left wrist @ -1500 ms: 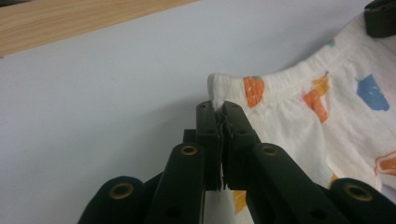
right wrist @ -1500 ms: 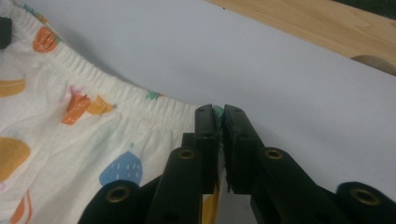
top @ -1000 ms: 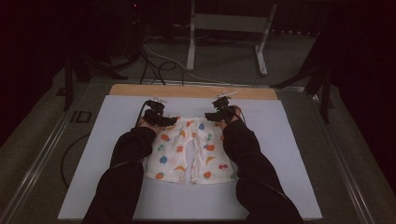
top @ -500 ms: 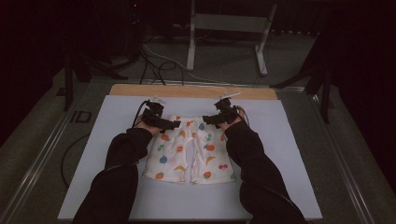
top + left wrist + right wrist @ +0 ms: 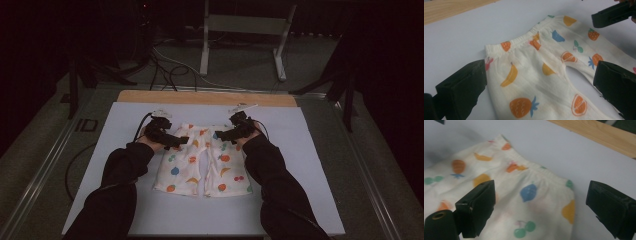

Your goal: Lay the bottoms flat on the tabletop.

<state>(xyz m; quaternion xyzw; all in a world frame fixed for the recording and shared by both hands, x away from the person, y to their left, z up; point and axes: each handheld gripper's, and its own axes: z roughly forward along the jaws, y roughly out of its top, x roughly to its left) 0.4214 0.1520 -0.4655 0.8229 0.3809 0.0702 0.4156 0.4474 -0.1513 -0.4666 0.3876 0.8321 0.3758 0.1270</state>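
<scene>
Fruit-print pants flat on the surface, a gripper over each waistband corner

The pants [image 5: 202,160] lie spread on the white surface [image 5: 310,150], waistband away from the person. The left gripper [image 5: 172,141] and right gripper [image 5: 227,134] have just been opening; both jaws stand spread just above the waistband, pinching nothing.

Open claw [image 5: 540,207], fruit-print pants [image 5: 529,192], white mat [image 5: 564,152]
</scene>
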